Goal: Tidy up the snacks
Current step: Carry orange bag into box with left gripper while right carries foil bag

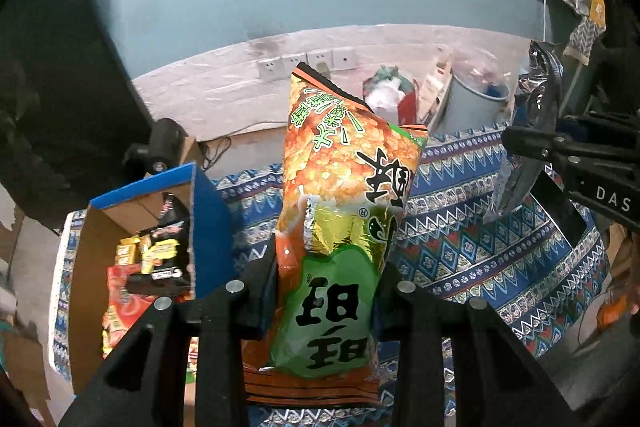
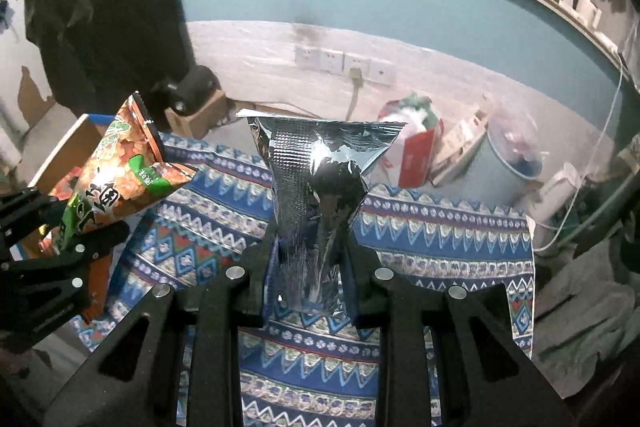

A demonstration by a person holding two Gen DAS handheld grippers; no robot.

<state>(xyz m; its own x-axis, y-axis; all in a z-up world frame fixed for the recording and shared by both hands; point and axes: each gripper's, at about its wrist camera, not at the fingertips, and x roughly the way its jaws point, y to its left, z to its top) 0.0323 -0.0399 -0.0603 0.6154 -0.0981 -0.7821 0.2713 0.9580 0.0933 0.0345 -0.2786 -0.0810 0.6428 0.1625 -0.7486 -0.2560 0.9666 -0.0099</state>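
An orange and green snack bag [image 1: 344, 163] stands upright above the patterned blue cloth [image 1: 480, 259], with my left gripper [image 1: 328, 263] shut on its lower half. My right gripper [image 2: 312, 259] is shut on the narrow lower part of a silver foil bag [image 2: 316, 163], also lifted off the cloth [image 2: 440, 235]. In the left wrist view the right gripper [image 1: 532, 167] shows at the right edge with the silver bag [image 1: 516, 183]. The right wrist view shows the left gripper [image 2: 76, 219] at the left with the orange bag [image 2: 120, 179].
A cardboard box [image 1: 88, 259] with blue flaps stands at the cloth's left end, holding several snack packs [image 1: 160, 255]. Behind the cloth are a pale bin [image 2: 508, 167], a red bag [image 2: 416, 155], wall sockets [image 2: 344, 63] and a black device [image 2: 196, 87] on a small carton.
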